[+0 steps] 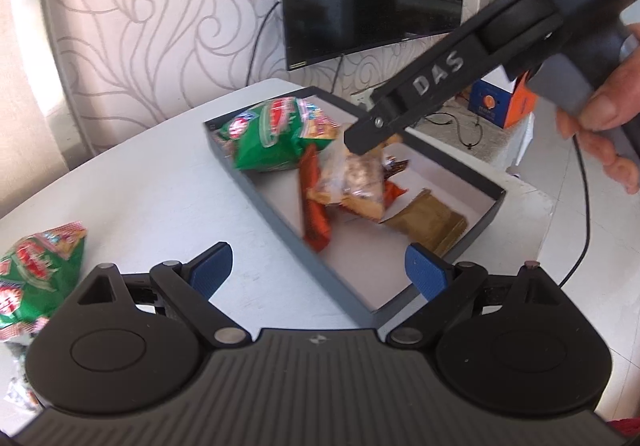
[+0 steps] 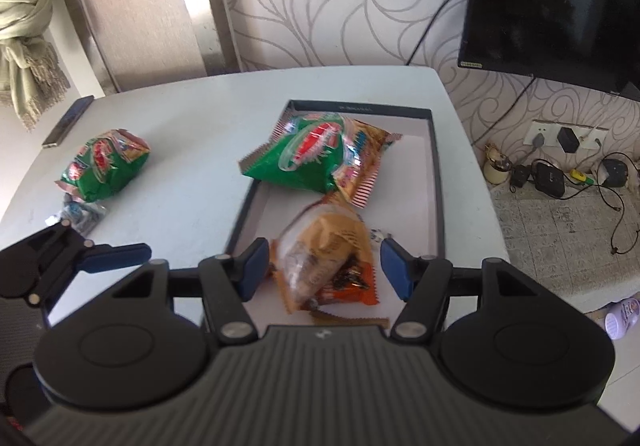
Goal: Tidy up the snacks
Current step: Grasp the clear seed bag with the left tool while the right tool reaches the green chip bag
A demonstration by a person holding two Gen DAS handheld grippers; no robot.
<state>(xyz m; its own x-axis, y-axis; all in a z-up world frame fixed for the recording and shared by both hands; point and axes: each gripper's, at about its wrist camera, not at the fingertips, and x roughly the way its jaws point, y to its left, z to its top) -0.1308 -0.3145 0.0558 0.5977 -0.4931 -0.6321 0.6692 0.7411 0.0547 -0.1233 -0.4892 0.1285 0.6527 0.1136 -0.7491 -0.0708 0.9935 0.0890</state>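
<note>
The right claw [image 2: 322,266] stands open above the clear snack bag [image 2: 320,258] in the tray [image 2: 438,181], probably releasing it, while the left claw [image 1: 318,272] waits open.

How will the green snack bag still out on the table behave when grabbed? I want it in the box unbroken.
The green snack bag looks puffed and glossy, so it is probably light, and the film may slip or crumple between the tongs. Its contents may crush, so a gentle grip near a crimped end seems safer. It lies flat on the table and seems unlikely to roll.
</note>
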